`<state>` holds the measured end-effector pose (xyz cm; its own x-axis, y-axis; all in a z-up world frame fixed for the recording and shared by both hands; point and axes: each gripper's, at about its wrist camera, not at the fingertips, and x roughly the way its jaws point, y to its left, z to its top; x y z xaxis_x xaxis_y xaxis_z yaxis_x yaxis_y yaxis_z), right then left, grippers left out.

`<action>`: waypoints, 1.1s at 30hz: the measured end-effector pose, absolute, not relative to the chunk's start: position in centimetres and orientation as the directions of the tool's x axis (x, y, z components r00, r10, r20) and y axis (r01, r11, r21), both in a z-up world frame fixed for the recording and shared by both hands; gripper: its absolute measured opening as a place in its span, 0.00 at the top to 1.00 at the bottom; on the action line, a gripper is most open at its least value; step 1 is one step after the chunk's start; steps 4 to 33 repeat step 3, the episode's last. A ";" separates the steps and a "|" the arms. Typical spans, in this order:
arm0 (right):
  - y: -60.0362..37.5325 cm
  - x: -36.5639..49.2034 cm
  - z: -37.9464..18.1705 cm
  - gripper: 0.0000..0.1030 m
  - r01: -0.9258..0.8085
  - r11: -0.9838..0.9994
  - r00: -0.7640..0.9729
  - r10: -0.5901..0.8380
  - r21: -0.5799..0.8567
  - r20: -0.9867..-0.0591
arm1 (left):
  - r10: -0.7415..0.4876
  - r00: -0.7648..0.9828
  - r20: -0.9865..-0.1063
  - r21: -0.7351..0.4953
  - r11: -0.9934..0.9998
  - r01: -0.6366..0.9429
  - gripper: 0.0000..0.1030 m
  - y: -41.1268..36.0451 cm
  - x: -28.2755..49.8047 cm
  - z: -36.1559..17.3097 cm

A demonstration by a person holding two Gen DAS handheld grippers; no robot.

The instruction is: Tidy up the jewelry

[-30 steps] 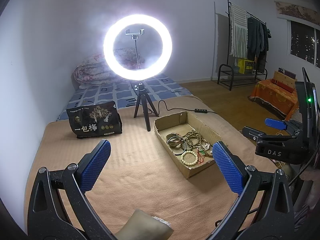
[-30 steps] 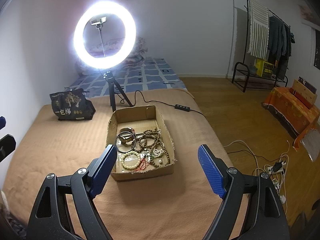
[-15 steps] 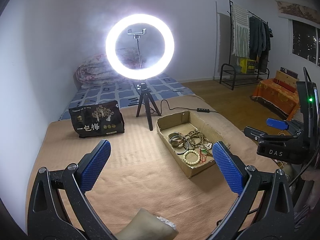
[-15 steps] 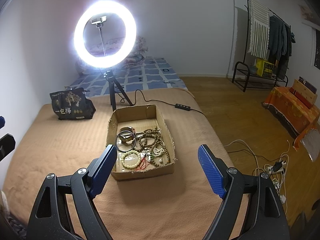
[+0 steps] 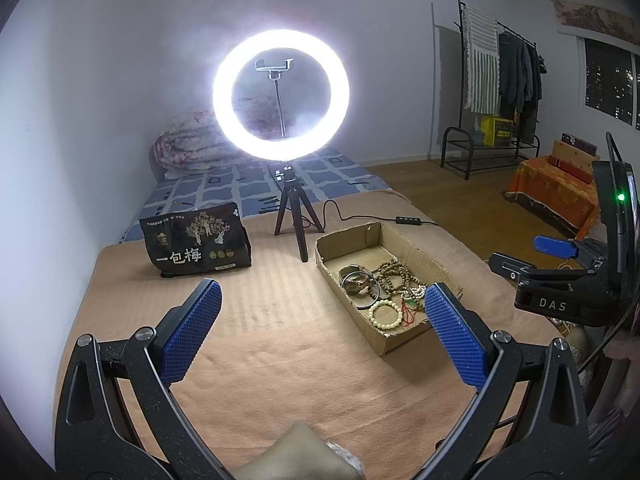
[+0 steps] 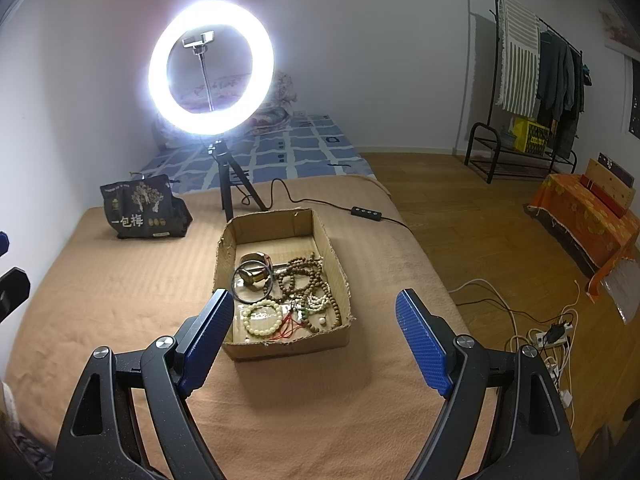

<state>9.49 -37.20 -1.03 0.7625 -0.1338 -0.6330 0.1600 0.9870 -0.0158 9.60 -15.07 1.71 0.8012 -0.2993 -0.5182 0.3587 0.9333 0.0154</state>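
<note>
Both claws spread wide, nothing held: left claw (image 5: 320,332) low over bare brown blanket (image 5: 280,340), right claw (image 6: 316,336) near the front wall of the cardboard box (image 6: 288,346). Box placed on the bed, right of centre, just near of the ring light tripod (image 6: 230,192). Jewelry heaped in the near half of the box: pale bead bracelet (image 6: 262,318) nearest, dark bangle (image 6: 252,282) around a metal cuff (image 6: 256,268), brown bead strands (image 6: 304,276) to the right, red cord (image 6: 286,330) crossing the white beads.

Probable faults from here:

- Tangle: strands overlapped and touching; several pieces likely lifted together if gripped at a crossing.
- Slip: round beads and smooth bangle likely to roll out of flat pads.
- Box shift: light cardboard on soft blanket, likely to slide or tip if a wall is struck.
- Collision: tripod and cable (image 6: 320,202) just beyond the box; ring light likely to topple if snagged.
- Glare: bright ring light (image 6: 210,66), fine detail hard to read.
</note>
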 end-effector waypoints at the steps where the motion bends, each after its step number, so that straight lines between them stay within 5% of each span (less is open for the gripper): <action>1: -37.2 9.4 -1.0 0.19 0.160 0.987 0.763 -0.134 -0.016 -0.633 | -0.296 0.806 -0.512 0.025 0.933 0.358 0.00 -15.1 9.6 1.7; 33: -37.2 9.5 -1.0 0.19 0.163 0.986 0.761 -0.135 -0.014 -0.634 | -0.293 0.810 -0.509 0.034 0.933 0.359 0.00 -15.1 9.5 1.6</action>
